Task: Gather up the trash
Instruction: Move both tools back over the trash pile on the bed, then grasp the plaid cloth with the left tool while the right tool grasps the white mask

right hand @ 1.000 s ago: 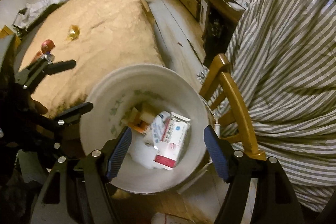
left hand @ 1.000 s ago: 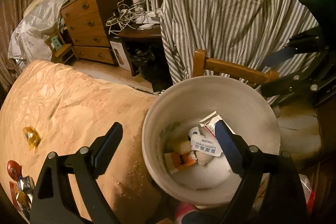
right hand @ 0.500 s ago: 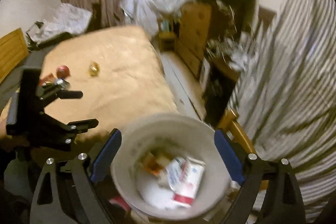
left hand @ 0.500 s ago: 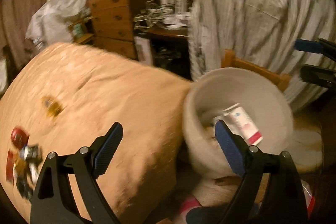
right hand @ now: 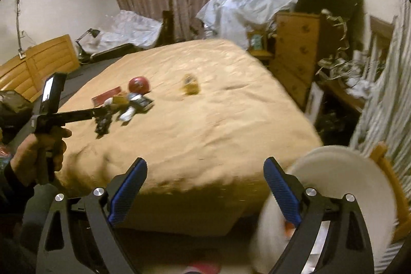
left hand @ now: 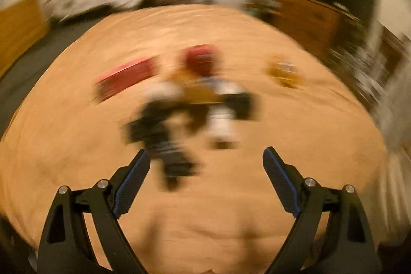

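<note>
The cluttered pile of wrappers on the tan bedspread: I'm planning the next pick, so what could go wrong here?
1. The pile of black, white and red wrappers lies overlapped, so the open left gripper may pinch several pieces or drop one.
2. The soft tan bedspread could get caught in the jaws.
3. The white round bin sits off the bed's corner, apart from the pile, so a loosely held piece could fall during the carry.

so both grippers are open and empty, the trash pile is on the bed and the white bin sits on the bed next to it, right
Not quite: the bin is not on the bed; the right wrist view shows it below the bed's near corner, beside a chair. The rest holds: left gripper and right gripper are open and empty, and the trash pile lies on the bed.
</note>
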